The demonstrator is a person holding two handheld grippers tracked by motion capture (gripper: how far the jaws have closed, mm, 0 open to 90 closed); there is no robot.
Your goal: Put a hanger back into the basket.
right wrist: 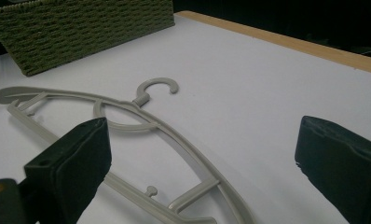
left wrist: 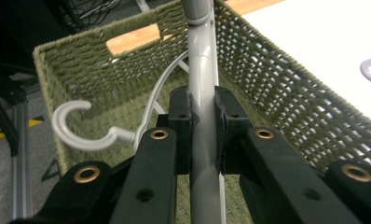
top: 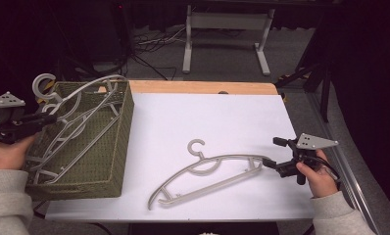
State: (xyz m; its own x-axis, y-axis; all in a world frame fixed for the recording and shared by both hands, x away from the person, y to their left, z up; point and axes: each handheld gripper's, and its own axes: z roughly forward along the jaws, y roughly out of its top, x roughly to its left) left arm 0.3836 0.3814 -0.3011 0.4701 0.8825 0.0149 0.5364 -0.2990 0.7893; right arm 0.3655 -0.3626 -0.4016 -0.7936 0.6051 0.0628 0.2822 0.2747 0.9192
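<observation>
- Two grey plastic hangers are being sorted at a white table [top: 222, 122], and the risks are coming mostly from the one being held.
- The left gripper [top: 46, 119] is clamping its fingers [left wrist: 180, 122] tight on the bar of the held hanger [top: 80, 105], which is hanging tilted over the green woven basket [top: 112, 166] at the table's left edge, with its hook [top: 43, 84] jutting beyond the rim.
- Likely trouble (judging from that tilt): the long frame is resting partly on the basket's rim, so letting go now could be leaving it propped across the edge or tipping out rather than lying inside.
- Another hanger [left wrist: 88, 130] is already lying in the basket, and its hook is curling up just beside the held bar; the two could be snagging together as the held one goes down.
- The right gripper [top: 271, 164] is sitting with fingers wide apart, holding nothing, at the end of the loose hanger [top: 207, 176] lying flat mid-table.
- A careless close there could be pinching only the thin tip, letting the hanger swing or slip.
- Each hanger is looking slim, pale grey and curved, with a swivel hook, a crossbar and small notches.
</observation>
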